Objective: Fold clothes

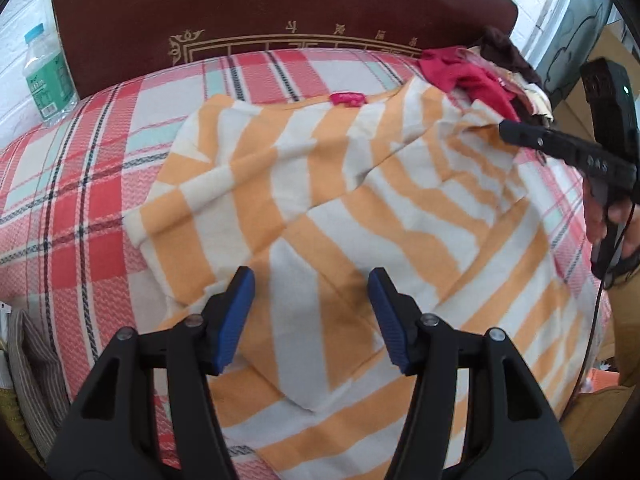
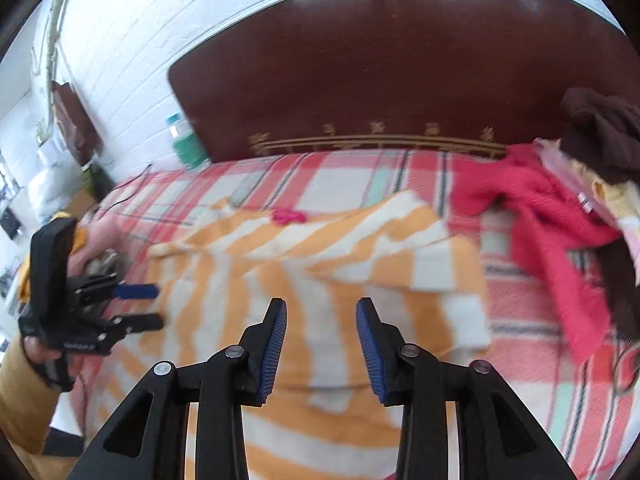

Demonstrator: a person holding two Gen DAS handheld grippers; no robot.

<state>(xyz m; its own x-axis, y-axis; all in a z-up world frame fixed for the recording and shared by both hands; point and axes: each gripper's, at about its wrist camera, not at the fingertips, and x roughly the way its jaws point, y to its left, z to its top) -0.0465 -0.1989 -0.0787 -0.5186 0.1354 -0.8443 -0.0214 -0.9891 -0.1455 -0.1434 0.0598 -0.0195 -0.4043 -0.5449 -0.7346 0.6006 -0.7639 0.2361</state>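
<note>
An orange-and-white striped garment [image 1: 320, 184] is spread across a bed [image 1: 72, 208] that is covered by a red, white and pale green checked blanket. The cloth is rumpled, one side is folded over the middle so that its stripes run in different directions, and faint stains are seen on the white bands. A small pink tag [image 1: 347, 99] is seen at its far edge, near the dark headboard [image 1: 280, 8].

The left tongs [image 1: 311, 280] are held wide open above the near part of the garment, and nothing is gripped between the blue pads. The right tongs [image 2: 321, 310] are likewise parted over the garment, with nothing held; in the left view they are seen side-on near the garment's far right corner.

A heap of clothes [image 1: 480, 76], red and dark brown, is piled on the bed by the headboard. Gold characters are printed along the headboard, but they cannot be read. A bottle [image 1: 44, 76] with a green label is stood beside the bed; its print is too small to make out
</note>
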